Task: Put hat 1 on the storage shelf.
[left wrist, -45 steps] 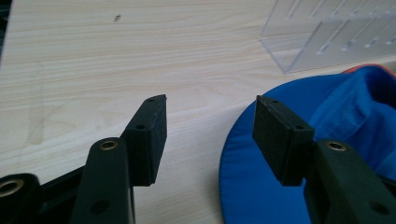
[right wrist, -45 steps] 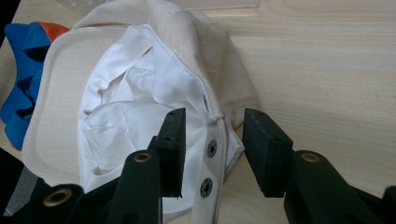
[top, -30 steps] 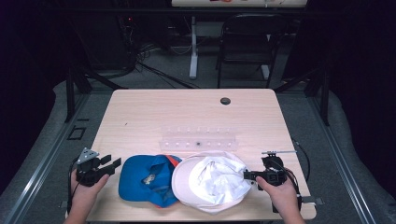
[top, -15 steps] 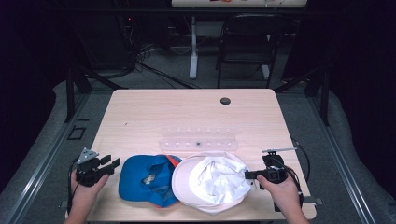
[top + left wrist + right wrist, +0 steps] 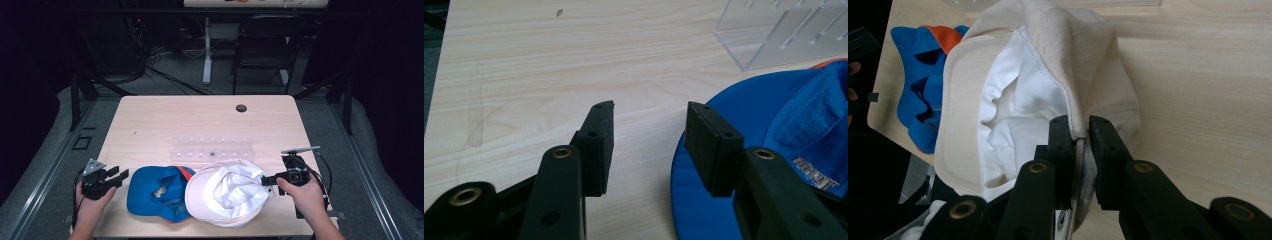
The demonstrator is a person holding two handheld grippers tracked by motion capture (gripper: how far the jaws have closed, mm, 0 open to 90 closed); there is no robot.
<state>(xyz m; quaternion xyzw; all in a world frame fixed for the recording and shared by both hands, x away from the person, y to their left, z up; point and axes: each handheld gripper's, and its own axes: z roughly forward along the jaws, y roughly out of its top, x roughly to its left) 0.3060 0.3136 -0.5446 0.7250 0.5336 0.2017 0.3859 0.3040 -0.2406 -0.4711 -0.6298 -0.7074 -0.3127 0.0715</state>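
Note:
A cream hat with a white lining point(image 5: 227, 192) lies upside down at the table's front edge, overlapping a blue cap with an orange patch point(image 5: 155, 192) to its left. My right gripper point(image 5: 268, 180) is shut on the cream hat's right rim; the fabric edge point(image 5: 1075, 115) is pinched between the jaws, with my right gripper point(image 5: 1079, 131) right on it. My left gripper point(image 5: 121, 176) stands open just left of the blue cap's brim point(image 5: 704, 195). In the left gripper view my left gripper point(image 5: 650, 117) has bare table between its jaws, the right jaw over the brim's edge.
A clear plastic rack point(image 5: 215, 150) with several pegs stands behind the hats, its corner point(image 5: 784, 35) seen from the left gripper. A dark round hole point(image 5: 241, 108) sits near the table's far edge. A chair and cables stand beyond the table point(image 5: 150, 125).
My right gripper has shifted slightly right and toward the front with the cream hat's rim in it. The left gripper has barely moved.

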